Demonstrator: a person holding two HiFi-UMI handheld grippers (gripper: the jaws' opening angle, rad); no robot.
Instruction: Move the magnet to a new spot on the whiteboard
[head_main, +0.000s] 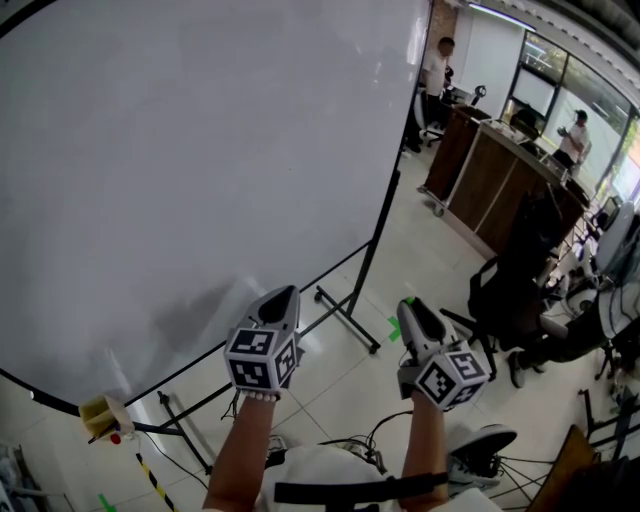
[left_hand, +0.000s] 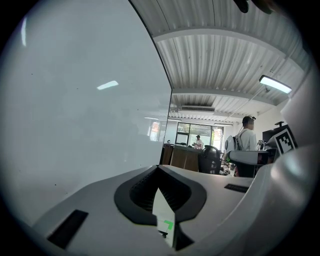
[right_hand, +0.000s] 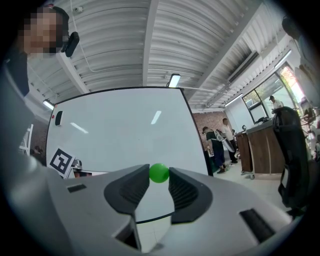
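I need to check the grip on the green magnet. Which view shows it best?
The right gripper view: the green magnet sits pinched between the jaw tips of the right gripper. The head view shows only that gripper's back, which hides the magnet; the left gripper view misses it.

The whiteboard (head_main: 200, 150) runs off the head view's top and left edges; the right gripper (head_main: 408, 308) hides the magnet (right_hand: 159, 172) there.

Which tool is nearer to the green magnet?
Right. The right tool grips the green magnet between its jaw tips; the left tool, shut and empty, is off to its left, by the whiteboard.
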